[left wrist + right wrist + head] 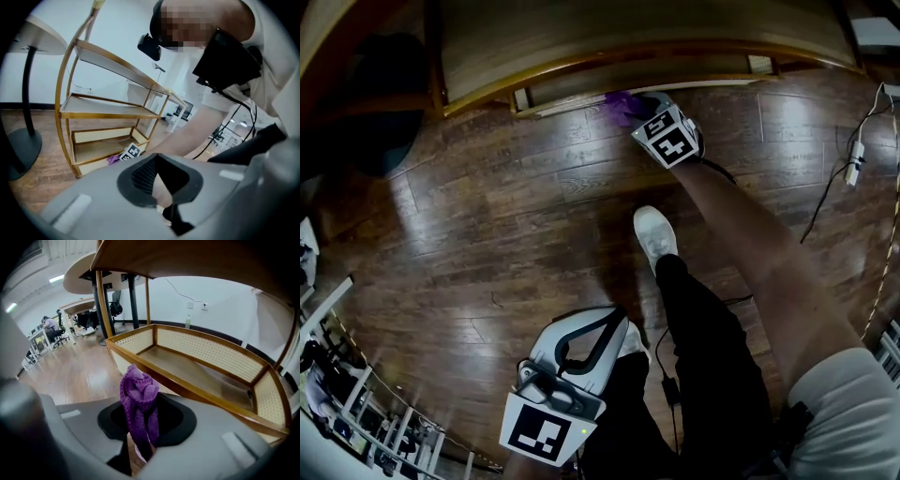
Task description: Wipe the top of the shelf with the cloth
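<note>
A purple knitted cloth (139, 394) hangs bunched from my right gripper (140, 404), which is shut on it. That gripper (661, 117) is low, by the front rail of the gold-framed shelf's (108, 112) bottom tray (211, 355); the cloth (623, 105) touches or nearly touches the rail. In the left gripper view the cloth (113, 159) and the right gripper's marker cube (132, 152) show at the shelf's foot. The shelf's upper boards (581, 47) carry nothing. My left gripper (614, 319) is held back by the person's leg, shut and empty (157, 159).
The person's white shoe (654, 234) stands on the dark wood floor between the grippers. A power strip with cables (855, 164) lies at the right. A black pedestal table base (18, 150) stands left of the shelf. Wire racks (347, 394) are at the lower left.
</note>
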`<state>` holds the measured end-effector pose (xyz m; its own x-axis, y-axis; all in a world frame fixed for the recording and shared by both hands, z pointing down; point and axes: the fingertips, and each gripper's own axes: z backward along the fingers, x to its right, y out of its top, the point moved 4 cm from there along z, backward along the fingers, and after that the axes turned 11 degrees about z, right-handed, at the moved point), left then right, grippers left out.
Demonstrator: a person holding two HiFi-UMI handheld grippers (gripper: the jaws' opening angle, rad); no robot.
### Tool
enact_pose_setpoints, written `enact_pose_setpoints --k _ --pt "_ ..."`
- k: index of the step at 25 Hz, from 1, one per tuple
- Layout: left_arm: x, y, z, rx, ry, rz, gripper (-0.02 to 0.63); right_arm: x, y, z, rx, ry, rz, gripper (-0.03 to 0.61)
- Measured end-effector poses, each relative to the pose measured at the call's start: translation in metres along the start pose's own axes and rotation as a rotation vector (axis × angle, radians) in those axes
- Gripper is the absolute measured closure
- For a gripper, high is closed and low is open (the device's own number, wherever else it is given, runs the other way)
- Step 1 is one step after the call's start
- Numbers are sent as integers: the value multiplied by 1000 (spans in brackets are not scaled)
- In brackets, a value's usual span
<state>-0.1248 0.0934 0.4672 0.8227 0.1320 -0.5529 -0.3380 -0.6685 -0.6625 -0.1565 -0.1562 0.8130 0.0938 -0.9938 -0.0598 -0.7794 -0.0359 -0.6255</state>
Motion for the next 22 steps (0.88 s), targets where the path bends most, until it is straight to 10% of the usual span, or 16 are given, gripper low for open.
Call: enact_pose_setpoints --k 14,22 --pt "19 12 -64 -77 -124 -74 592 204 -197 147 -265 -374 -160 485" --pt "23 15 -64 -71 -110 -90 592 199 -200 159 -273 -389 -204 485"
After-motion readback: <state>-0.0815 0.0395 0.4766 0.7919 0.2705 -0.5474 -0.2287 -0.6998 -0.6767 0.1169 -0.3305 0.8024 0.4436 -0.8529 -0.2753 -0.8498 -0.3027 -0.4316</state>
